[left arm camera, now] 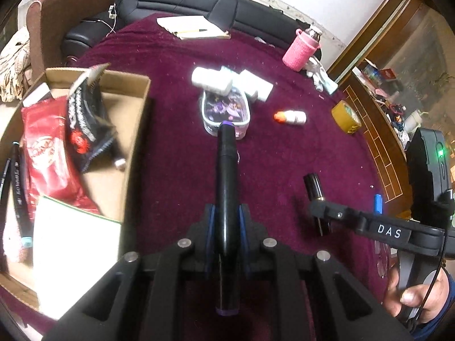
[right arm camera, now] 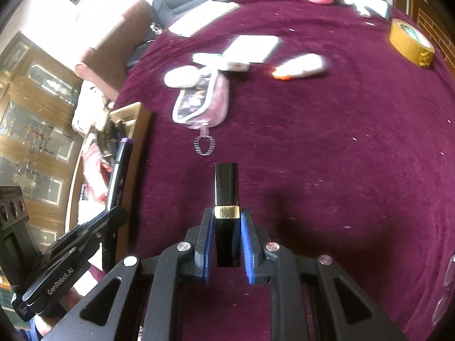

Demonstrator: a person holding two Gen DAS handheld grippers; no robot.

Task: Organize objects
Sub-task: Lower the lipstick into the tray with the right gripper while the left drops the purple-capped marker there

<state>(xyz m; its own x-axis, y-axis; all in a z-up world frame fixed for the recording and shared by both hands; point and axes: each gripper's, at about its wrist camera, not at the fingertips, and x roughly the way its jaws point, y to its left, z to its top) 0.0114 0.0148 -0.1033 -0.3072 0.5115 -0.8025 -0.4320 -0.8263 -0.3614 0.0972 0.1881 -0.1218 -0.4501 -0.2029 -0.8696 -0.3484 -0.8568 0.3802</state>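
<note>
Left wrist view: the left gripper (left arm camera: pixel 226 221) is pinched tight on a smooth black marker (left arm camera: pixel 226 176) with a purple tip, held above the fuzzy maroon tablecloth (left arm camera: pixel 176 91). A cardboard box (left arm camera: pixel 133 130) sits to the left, holding crinkled snack bags.

Right wrist view: the right gripper (right arm camera: pixel 227 227) is clamped on a glossy black lipstick (right arm camera: pixel 226 196) with a gold band, squared in shape, above the cloth. A pink pouch (right arm camera: pixel 202 99) lies ahead.
</note>
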